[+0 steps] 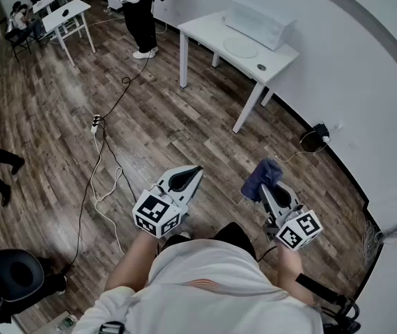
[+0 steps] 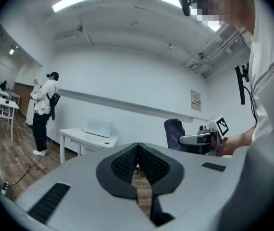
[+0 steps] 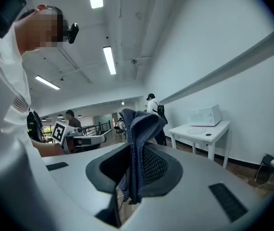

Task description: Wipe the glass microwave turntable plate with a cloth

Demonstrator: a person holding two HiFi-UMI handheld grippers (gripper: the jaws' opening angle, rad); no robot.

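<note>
The round glass turntable plate (image 1: 240, 46) lies flat on a white table (image 1: 205, 30) far ahead, in front of a white microwave (image 1: 260, 22). It shows again as the plate (image 3: 200, 130) in the right gripper view and the plate (image 2: 95, 138) in the left gripper view. My right gripper (image 1: 262, 184) is shut on a dark blue cloth (image 1: 262, 176), which stands up between its jaws as the cloth (image 3: 138, 138). My left gripper (image 1: 187, 179) is shut with nothing in it; its pads (image 2: 149, 163) meet. Both are held in front of the person's body, well short of the table.
A small dark object (image 1: 261, 67) sits on the table near the plate. Cables (image 1: 101, 158) trail over the wooden floor. A person (image 1: 140, 5) stands left of the table. A black chair base (image 1: 14, 275) is at lower left, a wall plug (image 1: 315, 138) at right.
</note>
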